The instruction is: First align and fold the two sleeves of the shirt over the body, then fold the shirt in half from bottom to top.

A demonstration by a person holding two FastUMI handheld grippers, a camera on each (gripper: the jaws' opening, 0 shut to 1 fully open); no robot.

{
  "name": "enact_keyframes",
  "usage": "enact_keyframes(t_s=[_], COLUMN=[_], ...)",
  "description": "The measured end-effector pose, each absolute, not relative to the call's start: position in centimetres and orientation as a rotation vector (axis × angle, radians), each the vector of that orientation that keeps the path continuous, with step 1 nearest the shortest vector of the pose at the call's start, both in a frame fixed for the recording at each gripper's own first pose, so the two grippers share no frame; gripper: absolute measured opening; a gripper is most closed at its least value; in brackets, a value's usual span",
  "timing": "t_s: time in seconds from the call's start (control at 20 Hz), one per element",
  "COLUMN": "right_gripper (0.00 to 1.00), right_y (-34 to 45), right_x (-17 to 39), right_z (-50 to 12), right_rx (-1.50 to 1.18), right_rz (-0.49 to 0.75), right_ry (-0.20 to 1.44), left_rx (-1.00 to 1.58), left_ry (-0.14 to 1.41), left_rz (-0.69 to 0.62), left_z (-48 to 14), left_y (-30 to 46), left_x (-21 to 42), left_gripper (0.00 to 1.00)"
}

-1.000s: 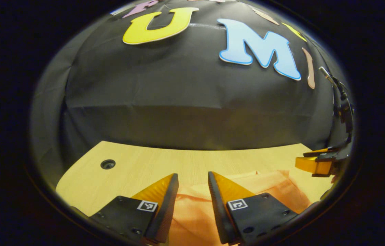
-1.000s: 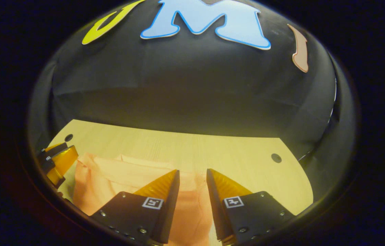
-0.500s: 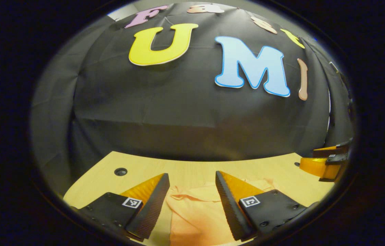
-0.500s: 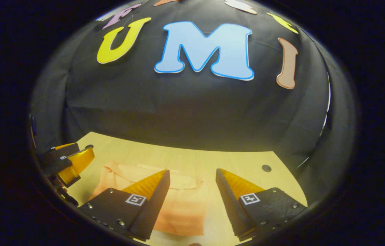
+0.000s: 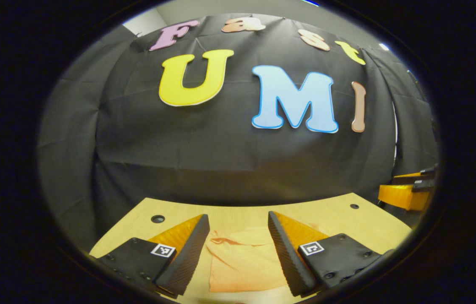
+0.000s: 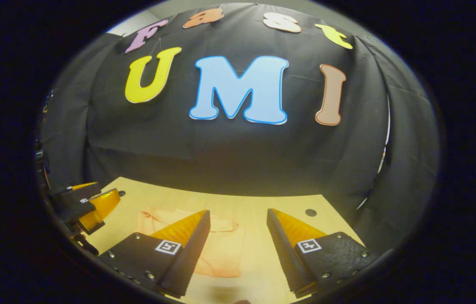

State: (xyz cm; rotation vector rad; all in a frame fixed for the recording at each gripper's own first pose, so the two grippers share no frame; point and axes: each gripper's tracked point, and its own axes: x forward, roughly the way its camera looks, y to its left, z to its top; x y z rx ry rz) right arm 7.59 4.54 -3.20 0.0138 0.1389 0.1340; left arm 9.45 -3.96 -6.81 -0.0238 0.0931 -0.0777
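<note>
Plainly, the left gripper (image 5: 238, 245) hangs above the pale wooden table (image 5: 347, 221) with its two fingers spread wide and nothing between them; in the right gripper view it shows at the far left edge (image 6: 94, 202), off to the side of the cloth. Beneath and between its fingers, in the left gripper view, lies the folded peach-orange fabric shirt (image 5: 242, 261), a compact, roughly rectangular bundle flat on the wood with its collar end toward the black cloth wall (image 5: 229, 160). A small round dark hole (image 5: 158, 218) sits in the tabletop near the left back corner, and another (image 5: 354, 206) near the right back corner. Farther right, the right gripper (image 6: 238, 242) is likewise spread apart and empty, raised over the table with the shirt (image 6: 216, 253) seen under its left finger and in the gap; in the left gripper view it appears at the right edge (image 5: 406, 194), well apart from the bundle.
</note>
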Motion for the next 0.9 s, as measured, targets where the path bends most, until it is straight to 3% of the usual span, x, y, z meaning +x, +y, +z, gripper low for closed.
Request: enact_keyframes(t_s=[0.9], right_gripper=[0.84], right_y=[-0.9], right_x=[-5.4], right_z=[-0.2], right_rx=[-0.086], right_rz=[0.23], right_ry=[-0.048], left_rx=[-0.044], left_ry=[-0.052], left_rz=[-0.011], left_z=[0.2], left_y=[-9.6], left_x=[-6.5], left_gripper=[0.94])
